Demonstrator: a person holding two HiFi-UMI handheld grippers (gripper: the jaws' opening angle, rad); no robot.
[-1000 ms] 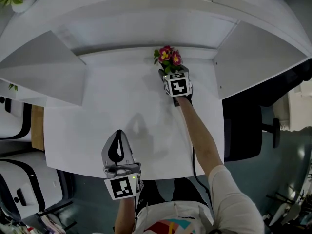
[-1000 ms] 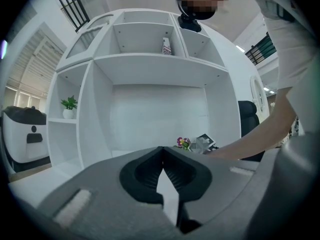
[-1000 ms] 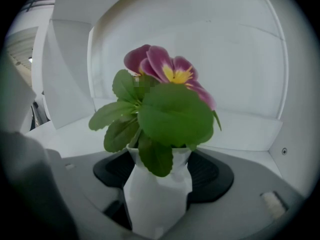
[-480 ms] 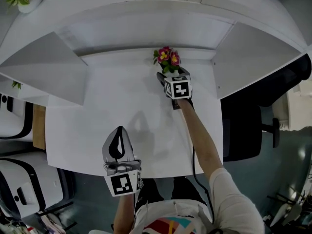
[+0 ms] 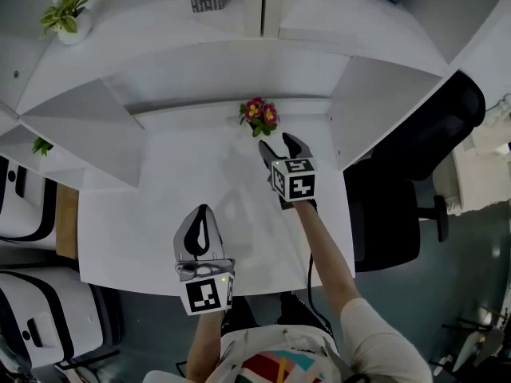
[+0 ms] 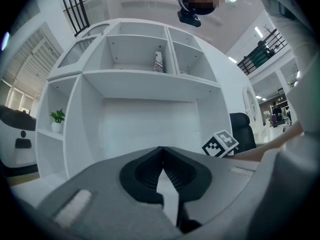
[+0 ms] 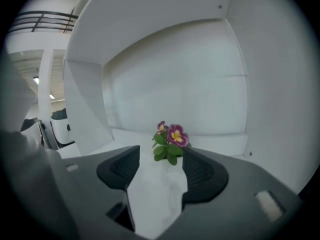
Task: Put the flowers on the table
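One small bunch of flowers (image 5: pixel 259 116) on the white table (image 5: pixel 160 198), at 12 o'clock, close to the back wall. Stands upright: magenta blooms with yellow centres over green leaves. Sits free at 11 o'clock from the right claw (image 5: pixel 279 144), near but apart, straight ahead just past its tips. Spread jaws there, closing, with only bare table between them. At 7 o'clock, near the front edge, the left claw (image 5: pixel 201 214): jaws pressed together at the tips, pinching nothing.
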